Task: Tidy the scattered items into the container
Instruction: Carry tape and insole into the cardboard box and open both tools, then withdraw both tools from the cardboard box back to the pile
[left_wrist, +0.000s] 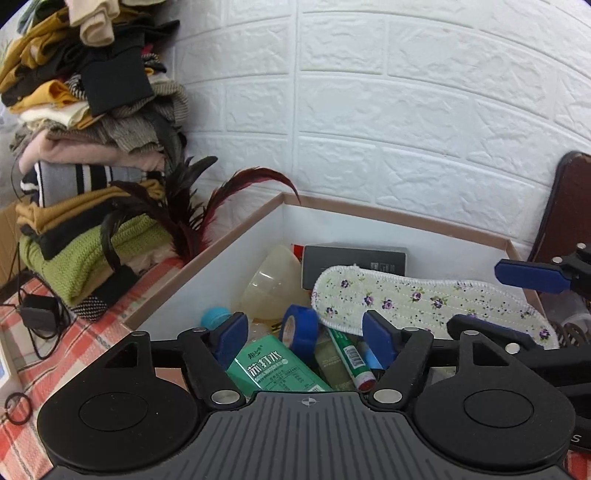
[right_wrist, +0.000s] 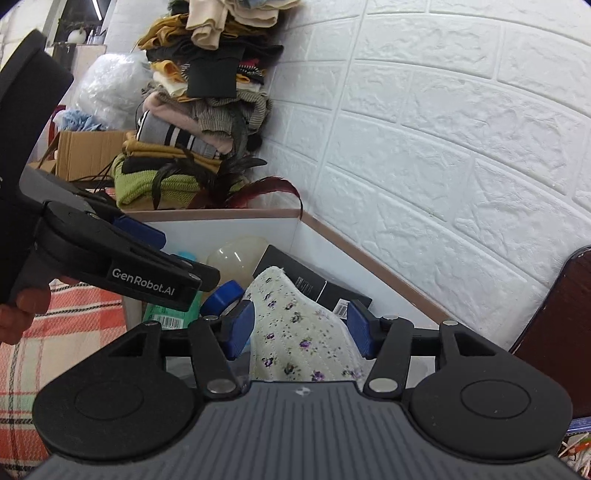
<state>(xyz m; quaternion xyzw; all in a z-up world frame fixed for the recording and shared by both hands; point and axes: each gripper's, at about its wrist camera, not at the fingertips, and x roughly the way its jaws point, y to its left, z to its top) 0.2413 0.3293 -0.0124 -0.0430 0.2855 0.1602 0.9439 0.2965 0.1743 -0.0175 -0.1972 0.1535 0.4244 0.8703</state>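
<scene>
a: both over the box (left_wrist: 236, 236) — left gripper (left_wrist: 306, 332) spread wide above the clutter, nothing between the pads.

b: and the right gripper (right_wrist: 301, 328)?

a: parted too, either side of the floral insole (right_wrist: 295, 332). no pinch visible — pads look clear of the fabric, though hard to be sure from this close.

b: insole inside already?

a: mostly. propped aslant across the other things, one end leaning up on the black carton (left_wrist: 354, 258) at the back wall, the other end riding up near the box's rim. too long to lie flat on that heap, probably.

b: rest of the contents?

a: green soda-water carton (left_wrist: 273, 365) lying low in front, blue tape roll (left_wrist: 301, 328) on edge beside it, a green-capped marker (left_wrist: 349, 356) wedged under the insole, a pale plastic bowl (left_wrist: 273, 280) tipped on its side toward the corner. all within the walls.

b: outside the box?

a: black hair tie (left_wrist: 16, 408) and a charger (left_wrist: 37, 314) on the checked cloth (left_wrist: 81, 354) to the left; folded clothes (left_wrist: 74, 147) stacked against the wall, feathers (left_wrist: 192, 214) poking over the rim. hard to say whether those belong to the job.

b: stage, then?

a: fits either an insole just let go, or one about to be nudged down flatter.
</scene>
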